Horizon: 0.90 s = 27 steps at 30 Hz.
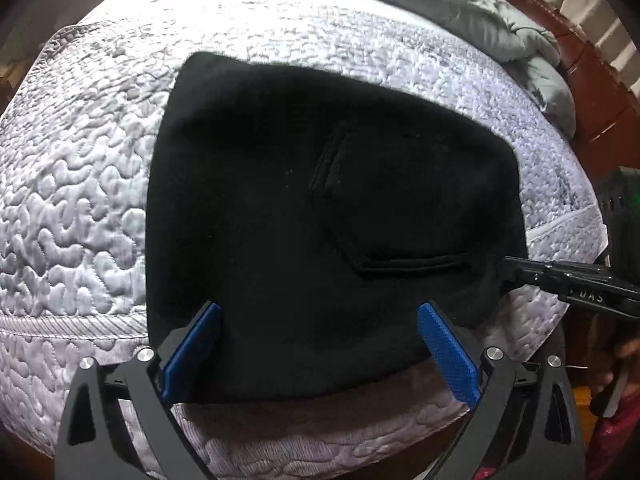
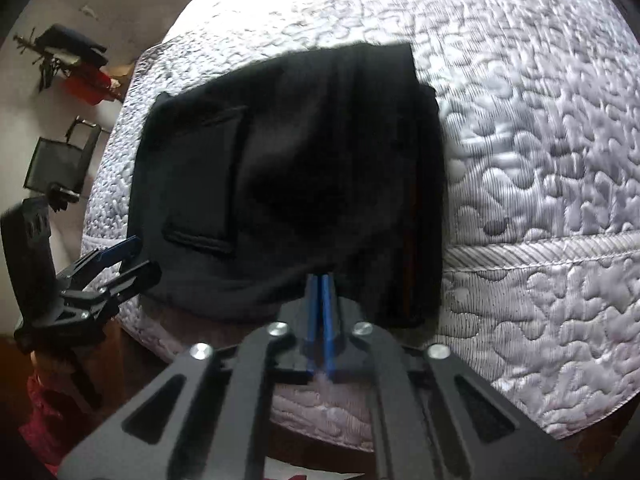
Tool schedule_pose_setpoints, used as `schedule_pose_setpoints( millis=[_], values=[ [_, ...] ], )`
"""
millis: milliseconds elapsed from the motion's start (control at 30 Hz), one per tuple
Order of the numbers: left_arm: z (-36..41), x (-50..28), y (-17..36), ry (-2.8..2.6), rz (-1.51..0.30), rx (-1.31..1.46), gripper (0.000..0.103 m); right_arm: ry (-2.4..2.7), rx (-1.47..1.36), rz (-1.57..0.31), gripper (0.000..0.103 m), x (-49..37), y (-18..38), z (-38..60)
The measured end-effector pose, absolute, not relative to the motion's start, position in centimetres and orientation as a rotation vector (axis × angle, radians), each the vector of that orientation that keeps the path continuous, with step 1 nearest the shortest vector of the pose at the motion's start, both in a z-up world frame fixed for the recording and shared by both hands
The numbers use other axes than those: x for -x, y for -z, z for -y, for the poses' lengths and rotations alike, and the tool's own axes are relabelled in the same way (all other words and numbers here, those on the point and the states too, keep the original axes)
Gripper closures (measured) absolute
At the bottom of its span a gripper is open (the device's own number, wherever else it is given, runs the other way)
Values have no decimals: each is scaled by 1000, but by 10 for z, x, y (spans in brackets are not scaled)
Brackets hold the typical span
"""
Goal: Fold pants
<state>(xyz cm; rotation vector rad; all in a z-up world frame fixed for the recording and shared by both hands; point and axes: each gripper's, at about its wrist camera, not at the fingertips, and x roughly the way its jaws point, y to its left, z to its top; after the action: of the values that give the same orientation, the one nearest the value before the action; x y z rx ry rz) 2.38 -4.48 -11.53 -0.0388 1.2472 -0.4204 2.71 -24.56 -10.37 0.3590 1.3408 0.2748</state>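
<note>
Right gripper, black-framed with ribbed blue pads: we log its jaws as pressed together at the near hem of the folded black fleece pants; whether cloth is pinched between the pads we cannot tell, the tips being dark against dark. Left gripper, same build: jaws spread wide, one blue pad on either side of the near edge, nothing clamped. We judge the pants lie directly ahead of both tools, hanging slightly over the near edge of the bed; the bundle is a compact, roughly square stack, its longer side running across between our two hands, so neither hand is markedly nearer. Pants surface: matte, soft, deep pile, with a stitched patch pocket uppermost and stepped layers showing on the right side. Beneath: pale grey quilted bedspread, glossy, meander-stitched, with a corded border seam. Beyond: rumpled grey-green duvet against a brown wooden headboard.
</note>
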Motion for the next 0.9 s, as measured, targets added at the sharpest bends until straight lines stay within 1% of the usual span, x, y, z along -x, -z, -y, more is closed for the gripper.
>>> schedule_pose_setpoints(
  millis=[100, 167, 200, 267, 300, 333, 400, 500, 733, 833, 900],
  values=[
    [43, -22, 116, 424, -1241, 50, 4, -277, -376, -1337, 103, -31, 106, 243],
    [39, -20, 106, 423, -1234, 71, 4, -278, -374, -1339, 103, -31, 103, 242],
    [37, -18, 103, 421, -1230, 79, 4, -281, -379, -1334, 99, -31, 98, 242],
    [26, -17, 86, 393, -1199, 89, 4, -314, -414, -1305, 73, -27, 85, 245],
    [20, -17, 81, 383, -1181, 87, 4, -314, -415, -1285, 35, -25, 77, 247],
    [13, -20, 78, 374, -1172, 88, 4, -285, -368, -1247, 20, -23, 65, 247],
    [-2, -29, 81, 360, -1183, 106, 4, -233, -267, -1210, 20, -22, 51, 249],
    [-18, -42, 92, 330, -1224, 131, 4, -232, -287, -1208, 20, -28, 50, 261],
    [-29, -61, 122, 342, -1302, 147, 4, -219, -355, -1334, 18, -52, 98, 281],
    [-24, -62, 134, 358, -1324, 166, 4, -212, -354, -1357, 14, -55, 110, 280],
    [-20, -63, 136, 360, -1329, 179, 4, -217, -359, -1372, 13, -59, 117, 278]
  ],
)
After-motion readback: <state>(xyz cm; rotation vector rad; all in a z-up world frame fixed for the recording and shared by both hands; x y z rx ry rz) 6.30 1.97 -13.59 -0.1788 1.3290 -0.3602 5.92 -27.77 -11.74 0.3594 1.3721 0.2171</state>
